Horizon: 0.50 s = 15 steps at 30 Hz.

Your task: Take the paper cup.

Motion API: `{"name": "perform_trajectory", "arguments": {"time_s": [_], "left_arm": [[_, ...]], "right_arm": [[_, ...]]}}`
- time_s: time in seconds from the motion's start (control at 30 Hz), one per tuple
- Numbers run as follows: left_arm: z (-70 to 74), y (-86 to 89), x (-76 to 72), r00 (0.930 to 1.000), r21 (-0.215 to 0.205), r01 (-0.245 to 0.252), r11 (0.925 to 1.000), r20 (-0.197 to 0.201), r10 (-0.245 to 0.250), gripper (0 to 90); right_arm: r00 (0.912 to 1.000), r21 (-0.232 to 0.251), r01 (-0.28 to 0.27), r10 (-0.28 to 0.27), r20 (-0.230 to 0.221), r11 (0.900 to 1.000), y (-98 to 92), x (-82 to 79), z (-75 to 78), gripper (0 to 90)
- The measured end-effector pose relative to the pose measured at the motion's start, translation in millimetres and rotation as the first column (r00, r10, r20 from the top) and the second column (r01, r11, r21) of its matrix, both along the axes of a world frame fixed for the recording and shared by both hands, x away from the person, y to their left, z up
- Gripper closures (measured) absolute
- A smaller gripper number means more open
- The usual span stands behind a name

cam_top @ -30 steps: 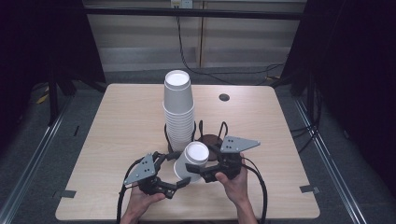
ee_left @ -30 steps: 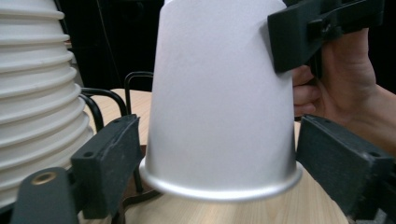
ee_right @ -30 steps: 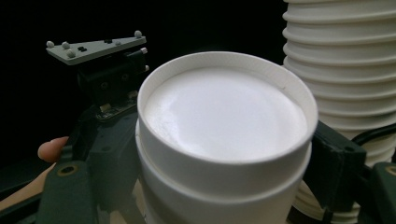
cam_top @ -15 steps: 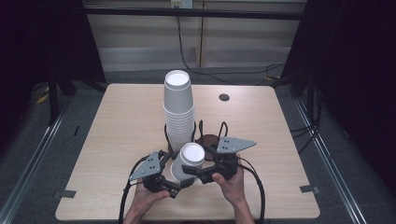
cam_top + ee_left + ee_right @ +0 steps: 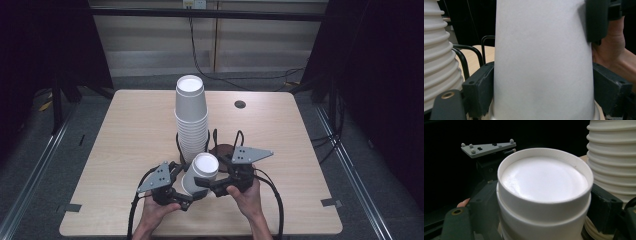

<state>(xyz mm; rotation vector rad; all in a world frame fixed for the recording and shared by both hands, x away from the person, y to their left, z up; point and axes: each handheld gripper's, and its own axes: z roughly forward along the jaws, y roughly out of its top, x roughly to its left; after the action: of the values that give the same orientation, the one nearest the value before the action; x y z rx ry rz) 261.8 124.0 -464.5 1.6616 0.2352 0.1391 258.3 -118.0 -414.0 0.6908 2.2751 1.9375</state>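
Two bare forearms and hands, no sleeves, each carry a black gripper. The left gripper (image 5: pixel 186 199) and right gripper (image 5: pixel 206 184) each bear a grey three-cornered plate studded with small knobs. Black cables trail back from both; blocky black fingers (image 5: pixel 477 88) show screw holes.

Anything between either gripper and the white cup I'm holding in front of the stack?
Nothing visible. The jaws of the left gripper, just closing, press straight on the white cup; those of the right gripper, just opening, flank it near its upturned base. The cup stack stands behind, not between.
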Motion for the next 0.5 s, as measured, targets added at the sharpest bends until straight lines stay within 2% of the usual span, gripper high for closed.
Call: {"name": "perform_trajectory", "arguments": {"time_s": [0.13, 0.27, 0.5], "left_arm": [[0.7, -0.3, 0.6, 1.0000, 0.011, 0.001, 0.9999, -0.005, 0.000, 15.3], [0.9, 0.0, 0.8, 0.9999, 0.032, 0.013, 0.9994, -0.005, -0.013, 15.3], [3.3, 5.6, 4.0, 1.0000, 0.072, -0.002, 0.9974, -0.008, 0.002, 15.6]], "right_arm": [[1.0000, -0.005, 0.004, -0.004, -0.006, 1.000, -0.4, 0.1, 0.0, 13.1], [1.0000, 0.000, 0.009, -0.009, 0.001, 1.000, -3.3, -0.1, 1.9, 13.3], [0.9997, -0.006, 0.024, -0.023, 0.007, 1.000, -11.5, -1.6, 3.7, 13.1]]}}
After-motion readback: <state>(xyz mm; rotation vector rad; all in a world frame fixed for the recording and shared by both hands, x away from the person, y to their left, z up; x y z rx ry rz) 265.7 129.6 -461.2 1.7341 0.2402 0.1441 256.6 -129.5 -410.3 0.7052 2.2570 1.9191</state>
